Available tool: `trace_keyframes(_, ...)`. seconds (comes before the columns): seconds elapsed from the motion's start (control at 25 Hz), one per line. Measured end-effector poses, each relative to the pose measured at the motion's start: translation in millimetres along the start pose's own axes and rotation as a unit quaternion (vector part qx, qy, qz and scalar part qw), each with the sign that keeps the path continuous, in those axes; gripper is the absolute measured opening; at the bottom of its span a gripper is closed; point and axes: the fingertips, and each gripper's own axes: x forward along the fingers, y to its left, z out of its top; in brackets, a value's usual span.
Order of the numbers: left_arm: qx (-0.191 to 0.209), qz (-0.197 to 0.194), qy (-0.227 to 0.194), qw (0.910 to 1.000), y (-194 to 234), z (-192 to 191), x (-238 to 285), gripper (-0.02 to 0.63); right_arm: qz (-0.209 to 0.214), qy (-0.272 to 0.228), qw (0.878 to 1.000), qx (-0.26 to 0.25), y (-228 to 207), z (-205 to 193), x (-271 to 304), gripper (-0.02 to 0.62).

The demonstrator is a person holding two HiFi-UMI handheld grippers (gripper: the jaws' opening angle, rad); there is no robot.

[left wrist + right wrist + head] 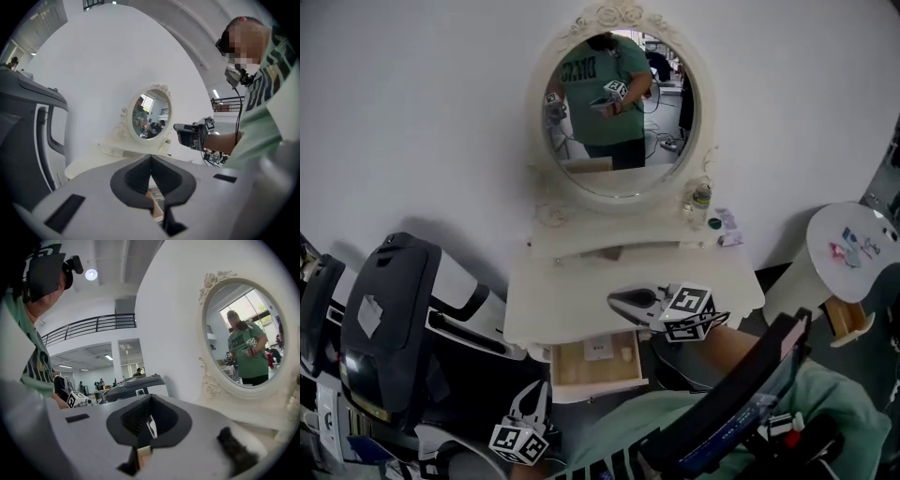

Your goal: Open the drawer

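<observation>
The white vanity table (pixel 562 292) has an oval mirror (pixel 619 112). Its small drawer (pixel 595 364) under the front edge stands pulled out, showing a pale wooden inside with a paper in it. My right gripper (pixel 615 300) hovers over the tabletop just above the drawer, jaws shut on nothing (pixel 151 398). My left gripper (pixel 534 392) is lower, in front of and left of the drawer, apart from it. Its jaws meet at the tips with nothing between them (pixel 150 157). Through the gap under those tips, a bit of the drawer's wooden edge (pixel 157 200) shows.
A large black and white seat-like machine (pixel 389 328) stands left of the vanity. A round white side table (pixel 853 246) is at the right. A bottle (pixel 701 199) and small items sit on the vanity's back shelf. A black bar (pixel 741 403) crosses the lower right.
</observation>
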Motion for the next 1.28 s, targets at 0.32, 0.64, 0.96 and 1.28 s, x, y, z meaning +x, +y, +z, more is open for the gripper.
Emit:
trace_keyframes(0.32, 0.026, -0.086, 0.006, 0.9959, -68.9, 13.9, 33.3, 0.009, -0.083, -0.036, 0.996, 0.014, -11.5, 1.9, -102.3, 0.006)
trace_keyframes(0.64, 0.049, -0.106, 0.011, 0.9931, -150.5, 7.6, 56.6, 0.009, -0.094, -0.068, 0.993, 0.006, -4.4, -0.1, -206.3, 0.006)
trace_keyframes(0.96, 0.024, -0.119, 0.026, 0.9923, -277.3, -45.7, 88.4, 0.009, -0.094, -0.053, 0.994, -0.021, 1.6, -26.0, -337.8, 0.006)
trace_keyframes(1.28, 0.06, -0.146, 0.047, 0.9863, -363.4, -54.3, 105.8, 0.009, -0.105, -0.049, 0.993, -0.016, 0.4, -54.5, -412.8, 0.006)
